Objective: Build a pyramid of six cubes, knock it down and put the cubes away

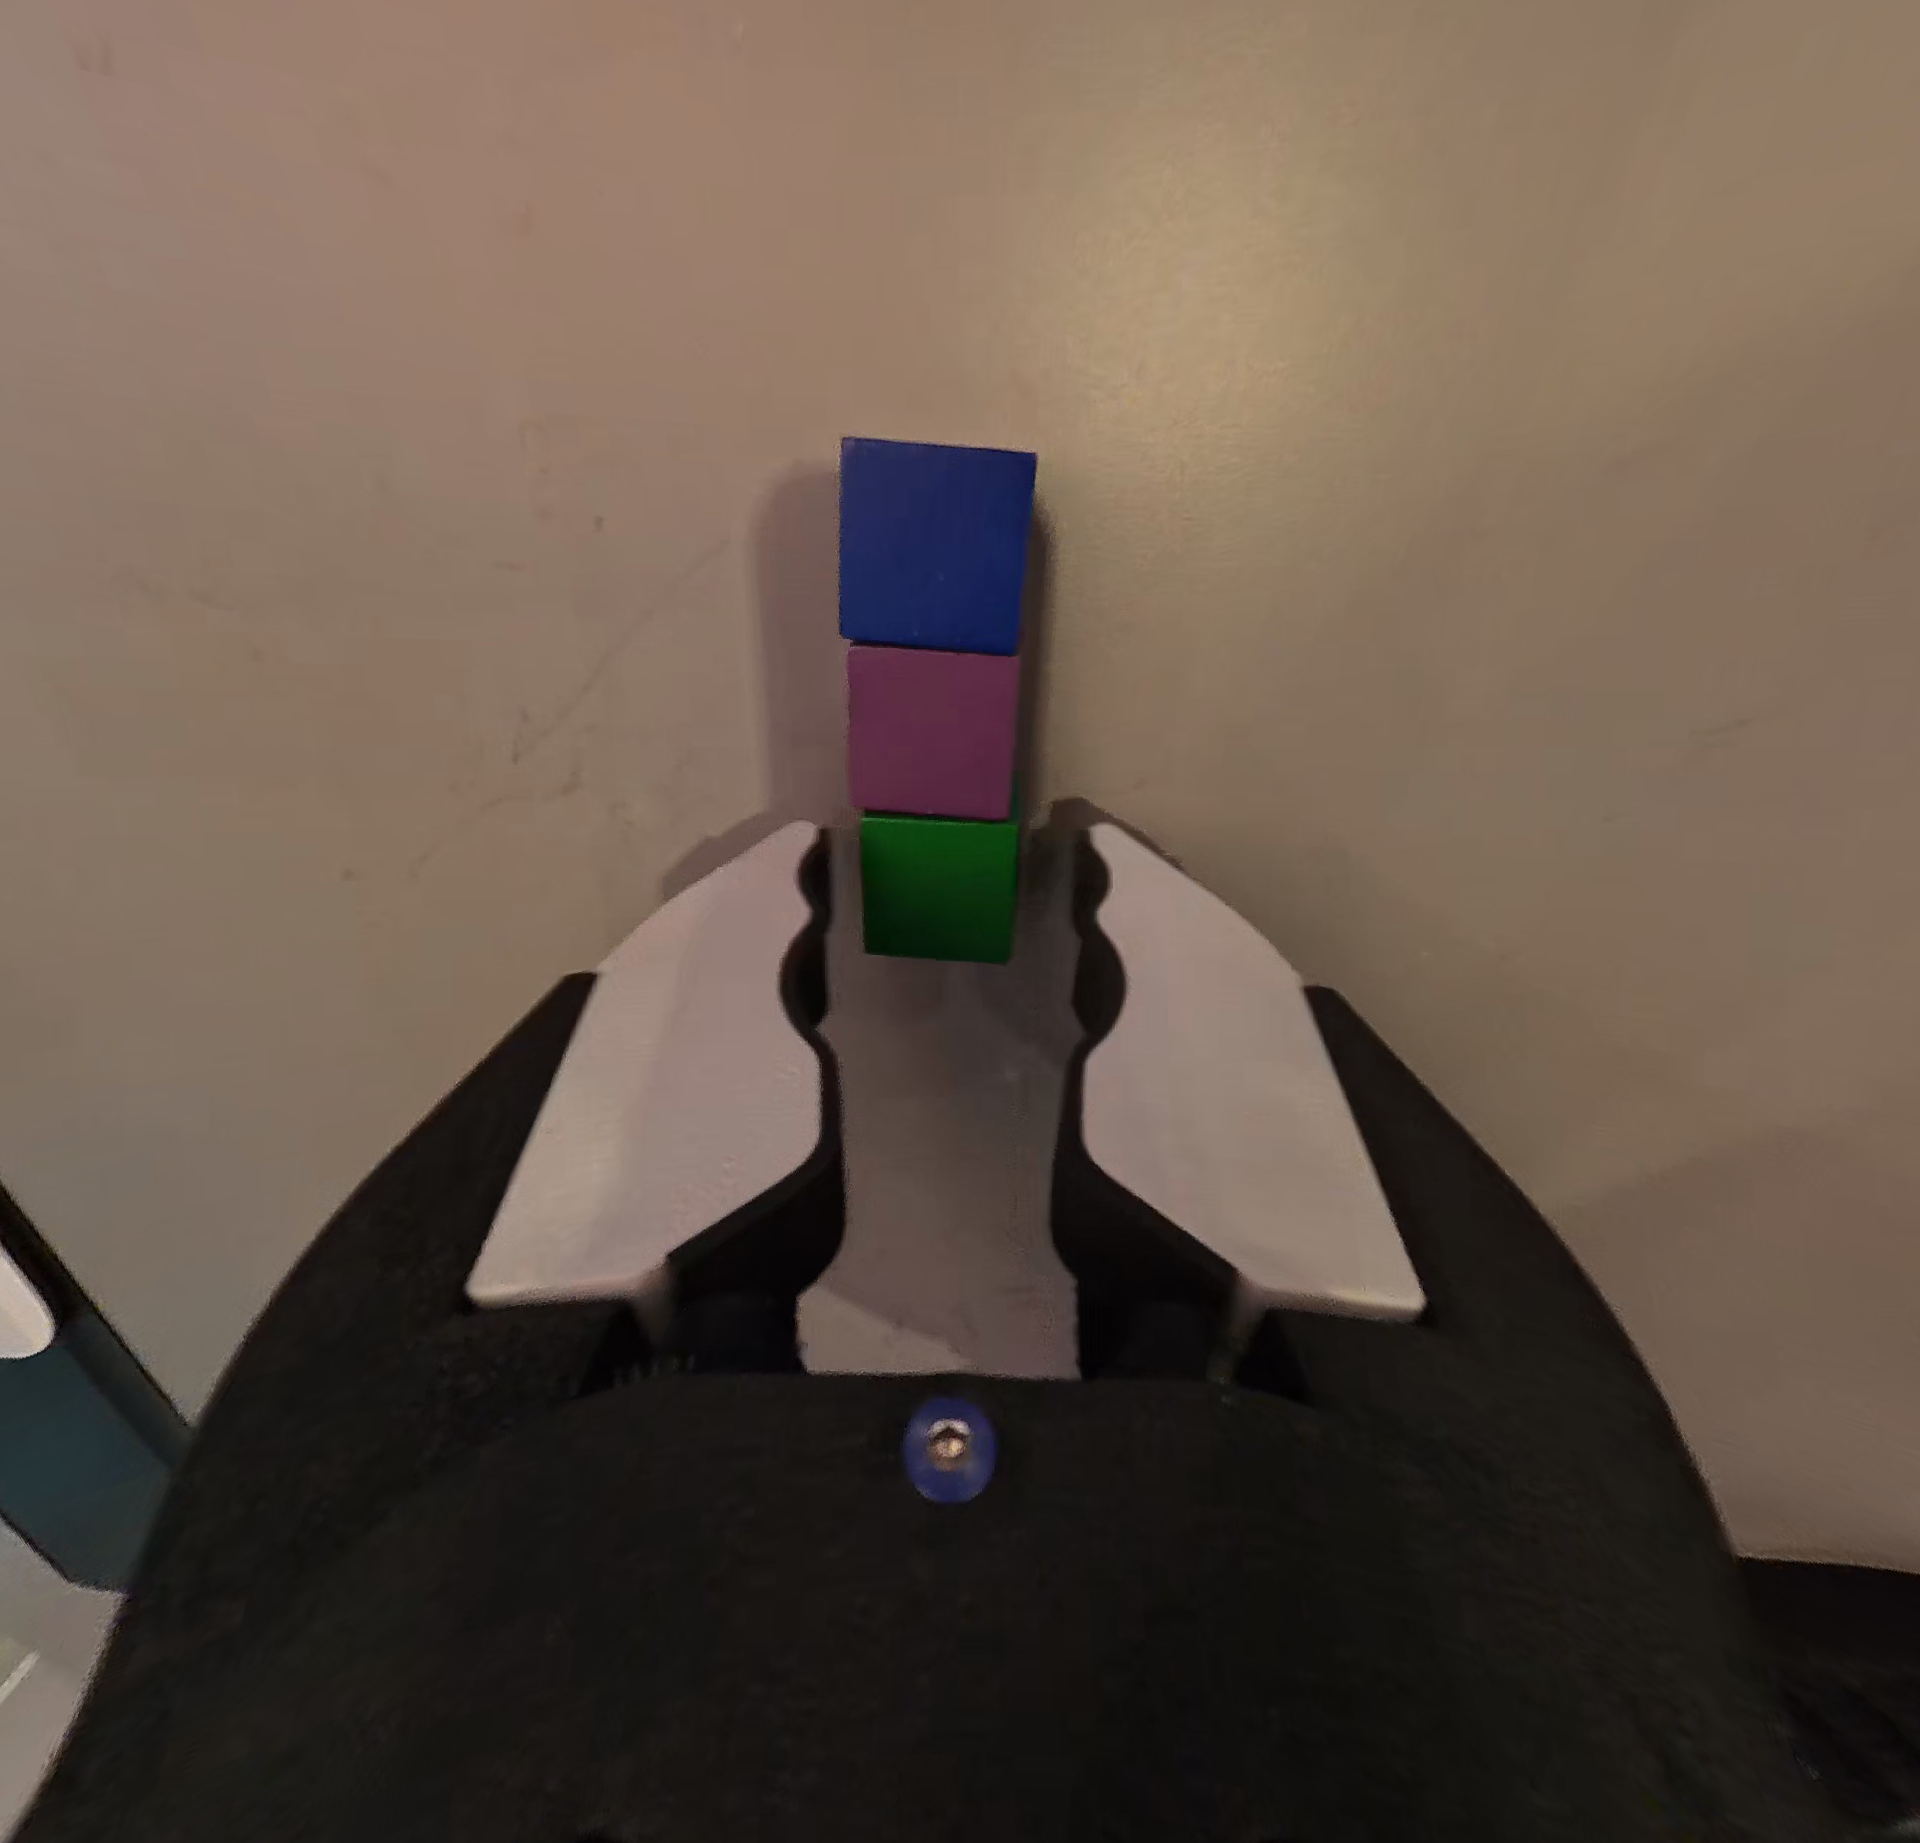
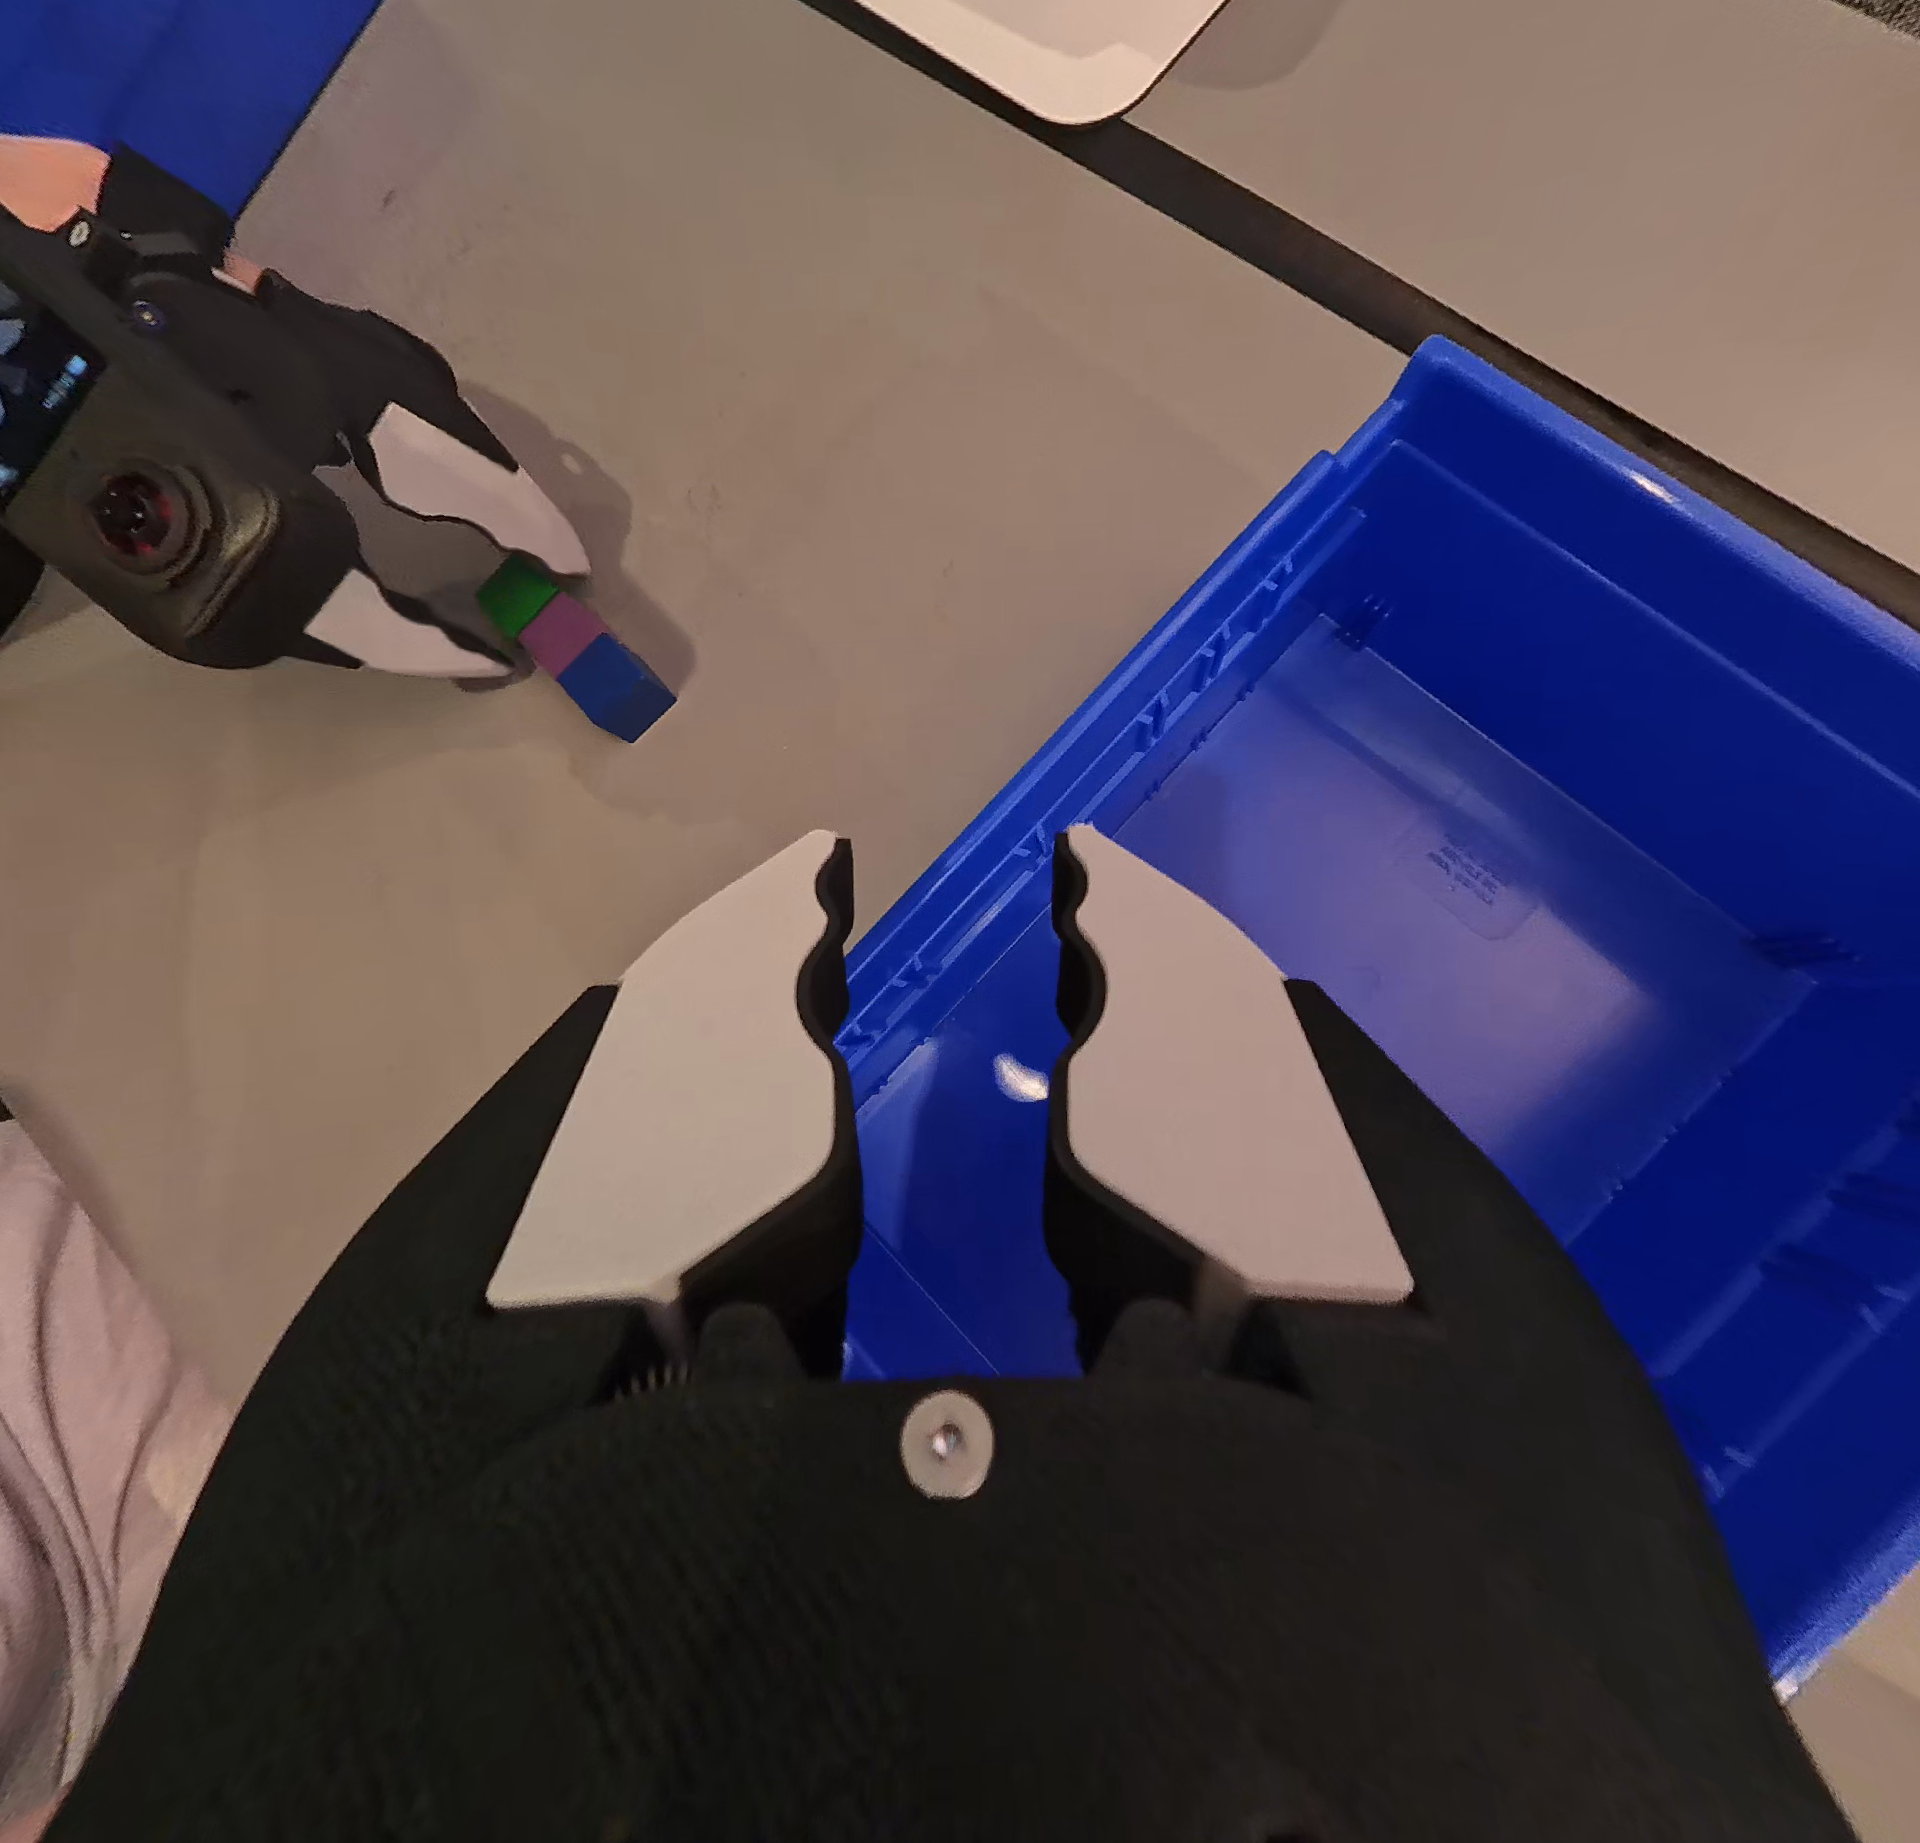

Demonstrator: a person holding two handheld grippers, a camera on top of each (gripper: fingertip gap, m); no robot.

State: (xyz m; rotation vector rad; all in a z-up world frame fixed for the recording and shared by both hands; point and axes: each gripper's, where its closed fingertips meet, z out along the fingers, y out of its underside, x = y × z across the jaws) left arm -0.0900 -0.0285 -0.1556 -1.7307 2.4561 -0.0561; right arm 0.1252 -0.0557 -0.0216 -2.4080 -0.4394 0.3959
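Cubes: only three in sight, bottom row laid, the other three unseen.
Left gripper (image 1: 940, 837) straddles the small green wooden cube (image 1: 938, 887), jaws apart, not touching; purple cube (image 1: 932, 731) and blue cube (image 1: 935, 544) touching in line beyond. Right gripper (image 2: 951, 843) hangs part-open, empty, over the blue plastic bin (image 2: 1558, 650).

Grey table (image 2: 831, 359), white flat device (image 2: 1039, 17) at far edge, blue panel (image 2: 187, 37) top left

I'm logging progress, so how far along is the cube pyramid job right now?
Done: three cubes lie in a touching row on the table: green cube, purple cube, blue cube. In hand: the open left gripper straddles the green cube; the right gripper hovers open over the blue bin. Left: upper layers, knocking down, putting away. No other cubes visible.
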